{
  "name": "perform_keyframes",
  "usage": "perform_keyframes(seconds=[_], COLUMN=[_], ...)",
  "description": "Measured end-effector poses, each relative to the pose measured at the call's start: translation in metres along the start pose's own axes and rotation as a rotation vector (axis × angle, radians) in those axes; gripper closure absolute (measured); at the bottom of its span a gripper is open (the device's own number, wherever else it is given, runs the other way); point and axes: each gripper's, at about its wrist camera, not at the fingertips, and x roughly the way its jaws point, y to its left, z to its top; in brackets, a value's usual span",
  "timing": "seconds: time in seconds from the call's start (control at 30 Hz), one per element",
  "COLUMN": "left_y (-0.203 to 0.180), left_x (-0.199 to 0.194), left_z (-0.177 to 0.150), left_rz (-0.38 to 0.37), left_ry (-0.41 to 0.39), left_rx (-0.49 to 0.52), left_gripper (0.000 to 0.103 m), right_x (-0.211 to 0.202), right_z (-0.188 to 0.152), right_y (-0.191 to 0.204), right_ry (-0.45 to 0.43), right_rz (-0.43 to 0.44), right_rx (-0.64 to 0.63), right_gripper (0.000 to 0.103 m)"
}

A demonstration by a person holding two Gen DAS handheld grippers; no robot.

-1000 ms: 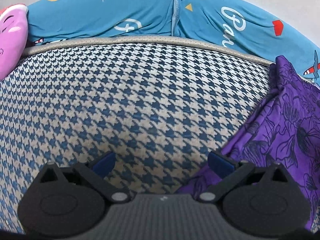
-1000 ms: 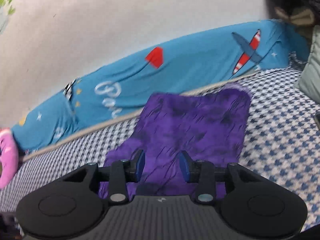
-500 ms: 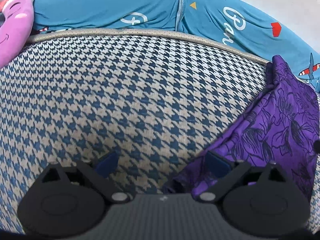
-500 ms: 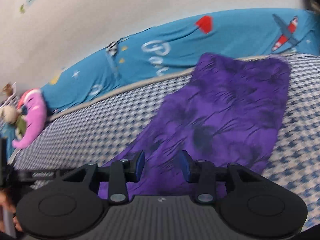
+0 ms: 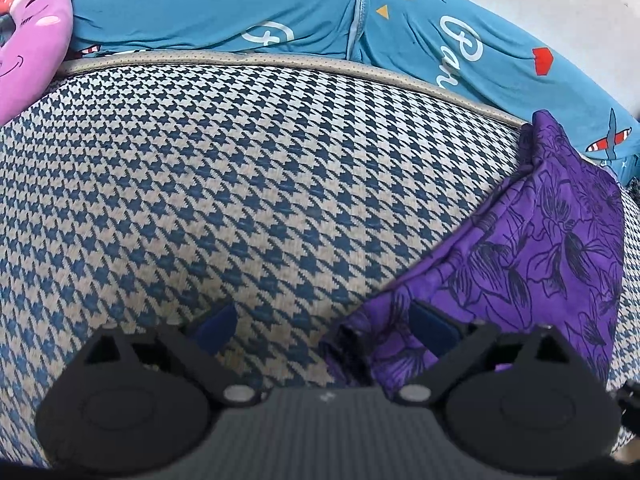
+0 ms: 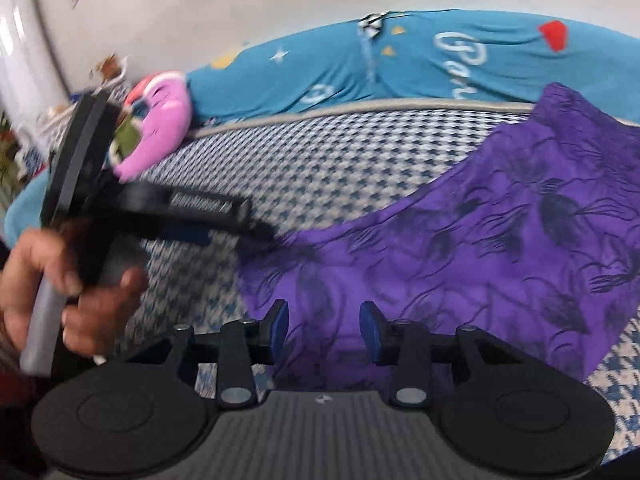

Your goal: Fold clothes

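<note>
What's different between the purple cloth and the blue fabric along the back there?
The purple cloth carries dark flower outlines; the blue fabric shows white lettering, stars and a red shape. The purple cloth lies spread on the houndstooth surface, near both grippers; the blue fabric runs along the far edge by the wall, away from them. Both are soft, wrinkled textiles.

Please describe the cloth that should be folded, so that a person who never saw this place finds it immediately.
Look at the houndstooth-patterned surface bordered at the back by a long blue cushion. On its right side lies the purple cloth, with dark flower outlines: the only purple item, unlike the pink plush toy.
</note>
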Motion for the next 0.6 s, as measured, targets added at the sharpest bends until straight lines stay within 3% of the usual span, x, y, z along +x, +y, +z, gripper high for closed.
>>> perform_keyframes(seconds=[0.27, 0.6], left_y=[0.002, 0.003], left_x=[-0.007, -0.016], left_z=[-0.011, -0.028], left_rz=[0.012, 0.032], left_ry=[-0.003, -0.009], left_rx=[-0.004, -0.009], left_gripper=[0.005, 0.003], right_x=[0.005, 0.0], right_z=[-0.014, -0.02], right_y=[0.016, 0.012], right_ry=[0.022, 0.0], right_rz=[-0.011, -0.08], right_rx=[-0.047, -0.013], right_gripper=[0.06, 0.058])
